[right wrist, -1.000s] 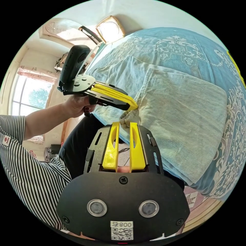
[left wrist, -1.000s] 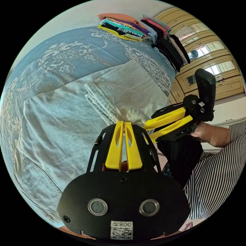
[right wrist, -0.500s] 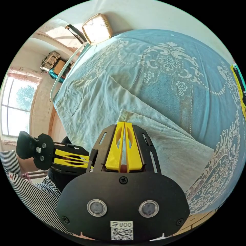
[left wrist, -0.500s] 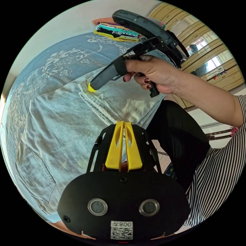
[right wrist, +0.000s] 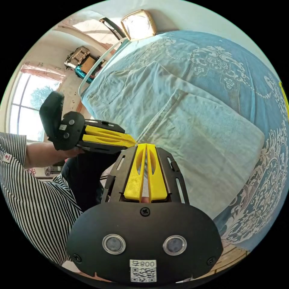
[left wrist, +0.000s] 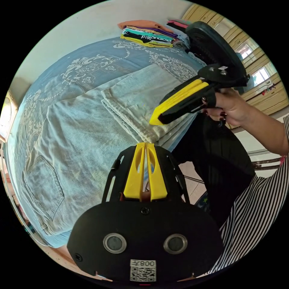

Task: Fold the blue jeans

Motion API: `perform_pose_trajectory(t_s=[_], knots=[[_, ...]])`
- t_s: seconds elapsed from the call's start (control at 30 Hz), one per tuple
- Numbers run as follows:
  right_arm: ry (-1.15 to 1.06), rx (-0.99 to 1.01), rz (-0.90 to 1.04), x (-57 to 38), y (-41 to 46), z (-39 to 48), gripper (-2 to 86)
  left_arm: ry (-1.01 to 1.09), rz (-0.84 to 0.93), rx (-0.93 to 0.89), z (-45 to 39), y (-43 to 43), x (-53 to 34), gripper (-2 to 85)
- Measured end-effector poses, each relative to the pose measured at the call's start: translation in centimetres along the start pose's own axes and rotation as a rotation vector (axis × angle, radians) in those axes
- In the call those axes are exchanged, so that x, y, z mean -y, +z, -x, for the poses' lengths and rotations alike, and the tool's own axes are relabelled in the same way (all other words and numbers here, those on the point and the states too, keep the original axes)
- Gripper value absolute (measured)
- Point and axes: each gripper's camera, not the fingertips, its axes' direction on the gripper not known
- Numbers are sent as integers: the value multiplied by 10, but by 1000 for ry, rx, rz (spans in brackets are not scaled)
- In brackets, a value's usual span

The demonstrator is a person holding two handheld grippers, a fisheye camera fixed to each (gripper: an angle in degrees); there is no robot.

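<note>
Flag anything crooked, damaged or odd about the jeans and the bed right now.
Nothing looks damaged or spilled. The pale blue denim jeans lie flat on the patterned blue bedspread, legs folded over once; the folded hems sit slightly staggered. The stack of folded colourful clothes is tidy.

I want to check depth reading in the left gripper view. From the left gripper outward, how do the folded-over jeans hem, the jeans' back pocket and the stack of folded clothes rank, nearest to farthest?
1. Folded-over hem of the jeans: just beyond the left gripper, straight ahead.
2. Back pocket: off to the view's left, near the bed edge.
3. Stack of folded clothes: far end of the bed, top of the view.
</note>
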Motion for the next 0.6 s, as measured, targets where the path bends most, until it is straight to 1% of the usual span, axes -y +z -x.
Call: perform_pose_trajectory(t_s=[0.03, 0.13, 0.2, 0.27, 0.3, 0.37, 0.4, 0.47, 0.6], knots=[[12, -22, -25, -10, 8, -4, 2, -12, -6, -4, -6, -3, -2, 2], [82, 68, -44, -25, 0, -28, 5, -23, -28, -15, -22, -17, -4, 4], [112, 87, -94, -42, -17, -42, 9, -8, -62, -25, -36, -29, -6, 7], [195, 56, -209, -81, -50, -69, 18, 49, -109, -64, -58, -43, -6, 14], [227, 44, -234, -93, -58, -77, 21, 71, -119, -79, -65, -45, -6, 17], [383, 9, -315, -144, -82, -116, 48, 139, -140, -130, -90, -49, 0, 40], [421, 13, -331, -156, -85, -127, 53, 151, -142, -140, -97, -49, 2, 46], [540, 83, -354, -196, -84, -165, 69, 172, -145, -170, -121, -47, 12, 64], [642, 187, -369, -233, -67, -204, 80, 209, -141, -183, -159, -46, 29, 77]])
